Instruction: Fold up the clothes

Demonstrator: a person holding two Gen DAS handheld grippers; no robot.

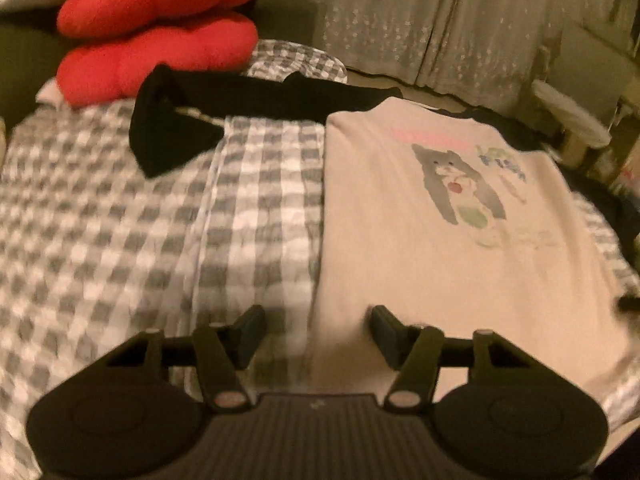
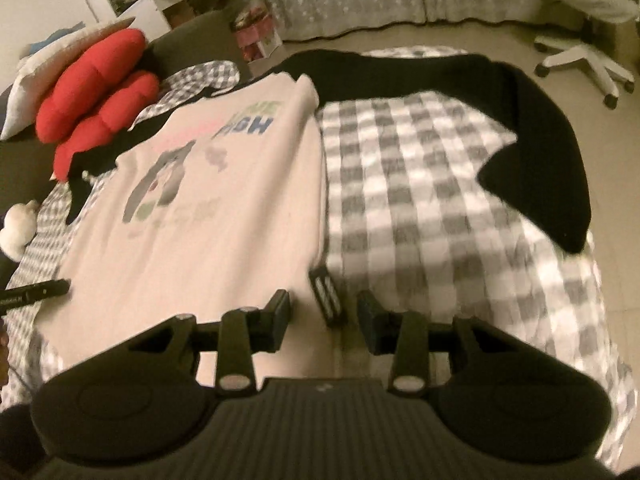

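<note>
Centrally, the cream shirt [image 1: 432, 248] with black sleeves [image 2: 540, 152] lies flat on the checked bedspread [image 1: 120, 232]. Only the right wrist view shows the print's partly legible "HIGH", a black tag [image 2: 327, 296] at the hem and an office chair [image 2: 580, 48]. Red cushions [image 1: 160, 24] sit beyond. Left gripper [image 1: 318, 332] and right gripper [image 2: 323, 320] both hover spread, holding nothing.

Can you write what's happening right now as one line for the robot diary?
step: fold shirt | shirt: flat on checked bedcover, black sleeves spread | left gripper: open, at hem | right gripper: open, at hem
</note>
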